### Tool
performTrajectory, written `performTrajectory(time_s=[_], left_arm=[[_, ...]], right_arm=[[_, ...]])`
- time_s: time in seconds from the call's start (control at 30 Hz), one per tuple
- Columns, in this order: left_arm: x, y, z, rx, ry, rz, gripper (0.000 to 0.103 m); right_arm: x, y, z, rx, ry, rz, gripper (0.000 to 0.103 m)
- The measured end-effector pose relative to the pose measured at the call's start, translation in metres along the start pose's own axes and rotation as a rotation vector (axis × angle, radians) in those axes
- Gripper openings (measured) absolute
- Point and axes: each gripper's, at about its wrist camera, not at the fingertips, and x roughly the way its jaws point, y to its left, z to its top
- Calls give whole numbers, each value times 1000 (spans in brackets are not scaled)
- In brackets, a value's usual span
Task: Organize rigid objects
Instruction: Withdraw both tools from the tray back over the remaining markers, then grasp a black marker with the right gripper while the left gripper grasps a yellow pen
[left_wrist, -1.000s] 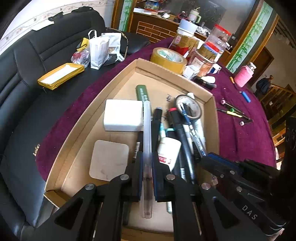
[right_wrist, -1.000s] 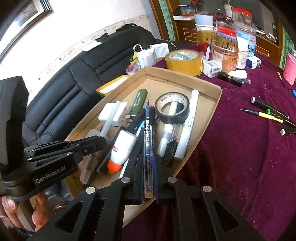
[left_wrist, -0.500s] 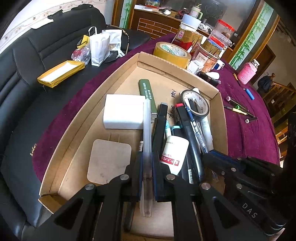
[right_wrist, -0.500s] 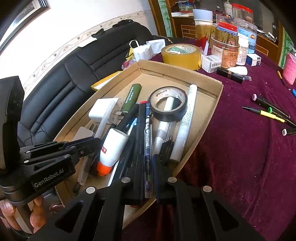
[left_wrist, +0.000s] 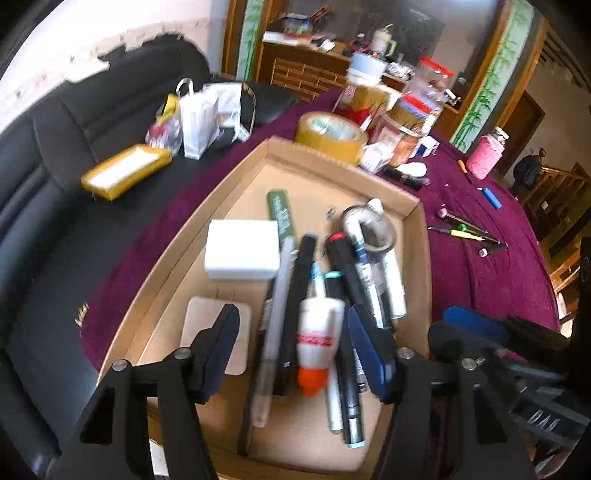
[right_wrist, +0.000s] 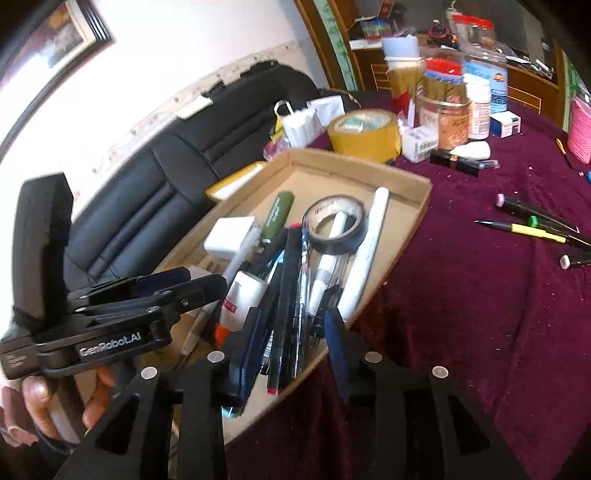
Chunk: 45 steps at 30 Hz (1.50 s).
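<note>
A shallow cardboard tray on purple cloth holds a heap of pens, a glue bottle, a black tape roll, a white charger block, a green tube and a pale square coaster. My left gripper hangs over the tray's near end. Its jaws are opening, and the clear pen lies loose between them. My right gripper is opening too, around the blue pen, which rests on the heap.
A yellow tape roll, jars and small boxes crowd the far end of the tray. Several loose pens lie on the cloth to the right. A black sofa carries a yellow box and white bags. A hand holds the left gripper.
Both grippers were shut on pens, the left on the clear pen and the right on the blue one. Both have opened and drawn back slightly, and the pens now lie in the tray.
</note>
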Motion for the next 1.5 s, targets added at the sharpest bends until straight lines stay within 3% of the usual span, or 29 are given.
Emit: performTrajectory(time_s=[0.07, 0.23, 0.43, 0.6, 0.73, 1.03, 1.27, 1.4, 1.5], left_arm=[[-5, -15, 2, 24, -17, -13, 61], [-11, -67, 8, 107, -64, -90, 66], [1, -121, 10, 188, -50, -158, 67], [12, -144, 12, 222, -41, -192, 67], [15, -147, 12, 231, -39, -201, 67], [23, -132, 12, 229, -29, -205, 67], [27, -132, 20, 253, -24, -199, 67], [32, -143, 28, 300, -16, -208, 67], [41, -159, 35, 341, 11, -230, 67]], right_arm=[[-17, -13, 0, 30, -31, 13, 38], [-59, -68, -1, 144, -119, -51, 38], [-93, -158, -4, 350, -161, -187, 38], [-100, -229, 1, 551, -160, -269, 37], [-90, -262, 15, 649, -151, -313, 37], [-53, -282, 50, 696, -50, -502, 37], [-35, -292, 51, 729, -13, -640, 37], [-42, -287, 39, 712, -26, -644, 20], [-54, -284, 22, 682, -32, -622, 17]])
